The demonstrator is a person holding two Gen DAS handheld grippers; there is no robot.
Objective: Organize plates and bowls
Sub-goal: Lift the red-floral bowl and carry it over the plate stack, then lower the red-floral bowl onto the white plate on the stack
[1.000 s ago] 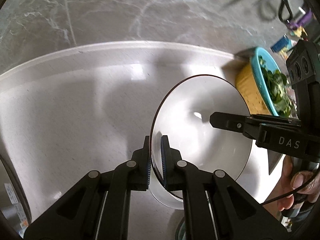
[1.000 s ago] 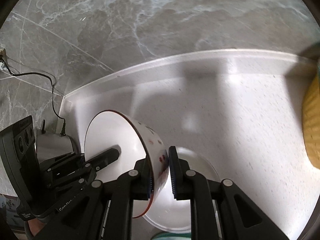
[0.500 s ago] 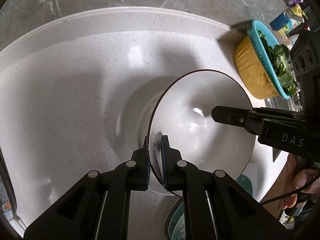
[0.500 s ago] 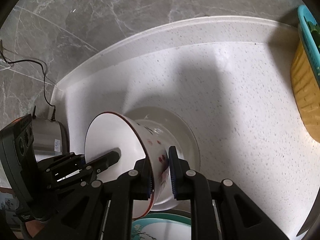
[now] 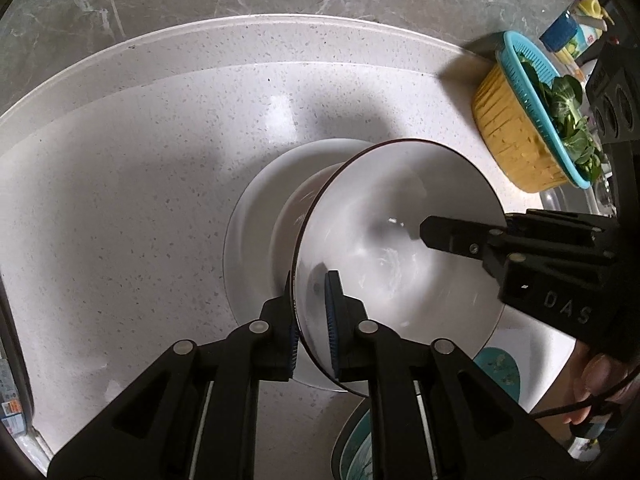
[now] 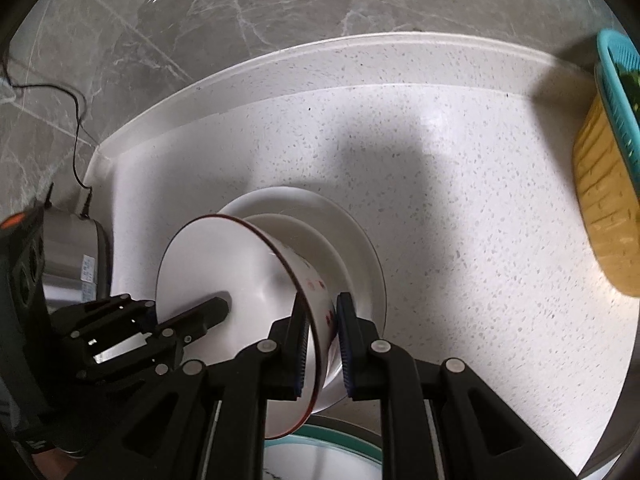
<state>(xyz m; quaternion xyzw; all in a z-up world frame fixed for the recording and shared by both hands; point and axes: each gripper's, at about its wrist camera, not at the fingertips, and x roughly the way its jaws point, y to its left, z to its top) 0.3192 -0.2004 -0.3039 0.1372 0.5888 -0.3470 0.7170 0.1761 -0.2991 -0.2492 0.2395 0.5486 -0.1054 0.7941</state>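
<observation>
A white bowl (image 5: 392, 240) with a dark rim and red dots outside (image 6: 248, 280) is held by both grippers on opposite sides of its rim. My left gripper (image 5: 311, 304) is shut on its left rim. My right gripper (image 6: 322, 328) is shut on its right rim and shows in the left wrist view (image 5: 460, 236). The bowl hangs just above a white plate (image 5: 256, 216) on the counter, also in the right wrist view (image 6: 360, 240). A teal-rimmed plate (image 5: 356, 440) lies nearer, low in both views (image 6: 320, 456).
A yellow and blue basket (image 5: 524, 128) of greens stands at the right, also in the right wrist view (image 6: 604, 184). A steel appliance (image 6: 76, 248) with a cord sits at the left corner. Bottles (image 5: 568, 32) stand at the far right. A grey marble wall backs the white speckled counter (image 5: 120, 200).
Both grippers have carried the bowl down and forward. The white plate has come into full view under the bowl, and the teal-rimmed plate now shows at the bottom.
</observation>
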